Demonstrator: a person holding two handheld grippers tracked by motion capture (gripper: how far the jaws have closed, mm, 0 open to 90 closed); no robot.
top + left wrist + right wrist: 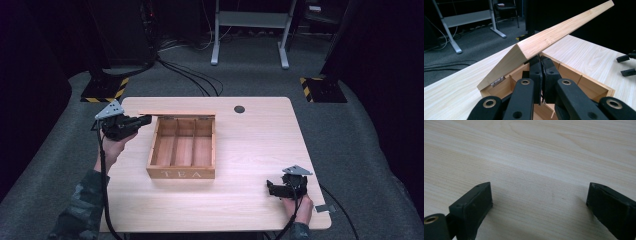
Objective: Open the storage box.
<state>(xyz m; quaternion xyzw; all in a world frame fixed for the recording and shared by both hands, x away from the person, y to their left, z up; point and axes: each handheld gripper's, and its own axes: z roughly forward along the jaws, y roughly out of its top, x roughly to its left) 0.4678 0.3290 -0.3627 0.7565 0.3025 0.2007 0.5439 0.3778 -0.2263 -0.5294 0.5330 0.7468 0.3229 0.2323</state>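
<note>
We have our left gripper (145,120) at the back left corner of the tea box (182,172), its jaws pressed together with nothing between them. In the left gripper view the tips sit right under the lid (554,37), just ahead of and above our jaws, and the lid appears to rest on them. That seems to be why we hold them closed: a narrow, stiff tip slips under the lid's edge and props it up better than a spread pair would.

The lid stands raised on its hinge (498,80), which shows just to the left of our left gripper's tips. From above the lid (176,114) reads as a thin strip along the far edge of the box, beyond the three compartments, which look bare inside. The box sits directly to the right of our left gripper, with the word TEA on the wall facing us.

Our right gripper (274,188) rests low on the table (260,140) well apart from the box, near the right front corner. Its jaws are spread wide over bare wood, as the right gripper view shows, holding nothing. We judge it is parked there to stay out of the lid's swing while the left does the work.

We judge the lid is mid-swing, and the support under it must stay steady.
</note>
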